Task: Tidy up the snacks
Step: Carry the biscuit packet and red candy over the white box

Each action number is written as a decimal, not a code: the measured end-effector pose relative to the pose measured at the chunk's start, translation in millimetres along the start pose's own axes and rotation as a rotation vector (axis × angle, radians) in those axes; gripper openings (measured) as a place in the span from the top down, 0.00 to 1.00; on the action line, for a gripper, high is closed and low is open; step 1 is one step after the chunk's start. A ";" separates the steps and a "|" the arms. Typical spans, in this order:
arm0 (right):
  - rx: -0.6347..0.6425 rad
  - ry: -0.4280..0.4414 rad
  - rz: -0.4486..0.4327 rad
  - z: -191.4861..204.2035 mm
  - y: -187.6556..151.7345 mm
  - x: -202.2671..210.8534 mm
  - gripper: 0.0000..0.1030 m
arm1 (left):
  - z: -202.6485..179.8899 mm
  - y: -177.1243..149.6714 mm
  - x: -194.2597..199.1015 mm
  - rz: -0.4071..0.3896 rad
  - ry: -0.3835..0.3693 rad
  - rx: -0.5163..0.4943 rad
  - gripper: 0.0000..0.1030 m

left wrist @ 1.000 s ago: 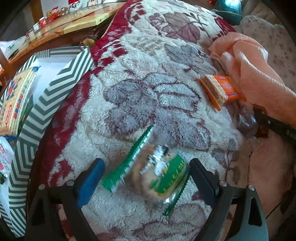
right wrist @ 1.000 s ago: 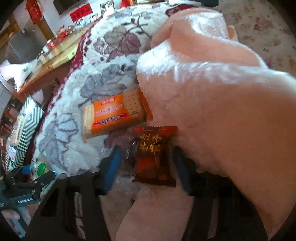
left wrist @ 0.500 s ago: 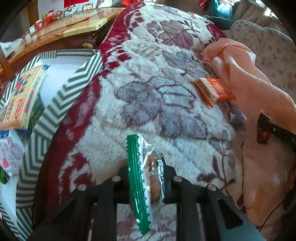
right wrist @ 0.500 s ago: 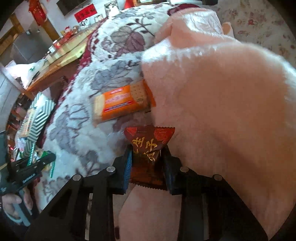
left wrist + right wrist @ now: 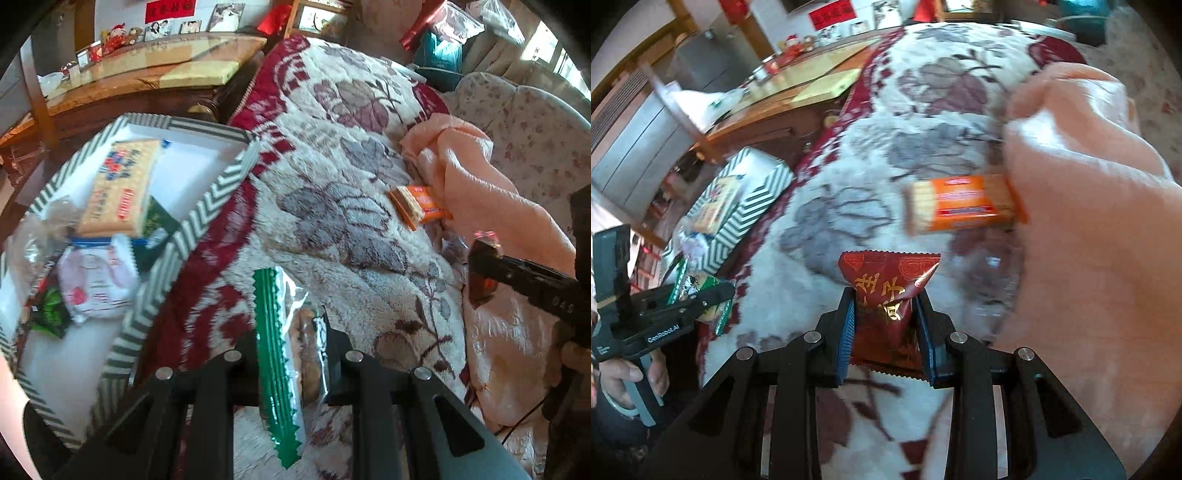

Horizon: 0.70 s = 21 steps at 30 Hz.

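Snacks: left gripper [image 5: 291, 350] clamped on green-edged cookie packet [image 5: 286, 354], held above floral blanket [image 5: 332, 206] beside striped box [image 5: 192, 221] with several packs inside. Right gripper [image 5: 886, 325] clamped on dark red candy packet [image 5: 886, 291]; orange cracker pack [image 5: 960, 208] lies on blanket against pink fleece [image 5: 1089, 221].

The left gripper [image 5: 713, 295] body reads "GenRobot.AI"; gold Chinese characters mark the red packet [image 5: 886, 295].
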State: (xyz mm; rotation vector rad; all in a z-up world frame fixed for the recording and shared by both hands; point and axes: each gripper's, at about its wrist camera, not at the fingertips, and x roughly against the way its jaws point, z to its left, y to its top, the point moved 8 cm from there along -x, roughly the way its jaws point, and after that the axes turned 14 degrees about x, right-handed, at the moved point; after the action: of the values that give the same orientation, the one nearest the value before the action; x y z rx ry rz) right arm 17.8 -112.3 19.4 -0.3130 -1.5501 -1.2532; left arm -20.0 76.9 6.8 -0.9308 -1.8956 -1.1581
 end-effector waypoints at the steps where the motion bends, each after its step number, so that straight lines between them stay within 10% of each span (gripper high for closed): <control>1: 0.019 0.007 0.000 8.9 3.9 -2.3 0.71 | 3.2 1.9 4.7 -0.012 0.009 0.000 0.78; 21: 0.227 0.094 0.026 115.3 58.1 -35.7 0.71 | 63.3 33.1 43.5 -0.129 0.124 0.059 0.78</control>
State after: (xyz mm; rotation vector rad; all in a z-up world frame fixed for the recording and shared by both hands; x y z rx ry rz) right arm 10.5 20.5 35.2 -0.1257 -1.5842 -1.0454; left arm -25.6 155.3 35.5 -0.6972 -1.9014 -1.2000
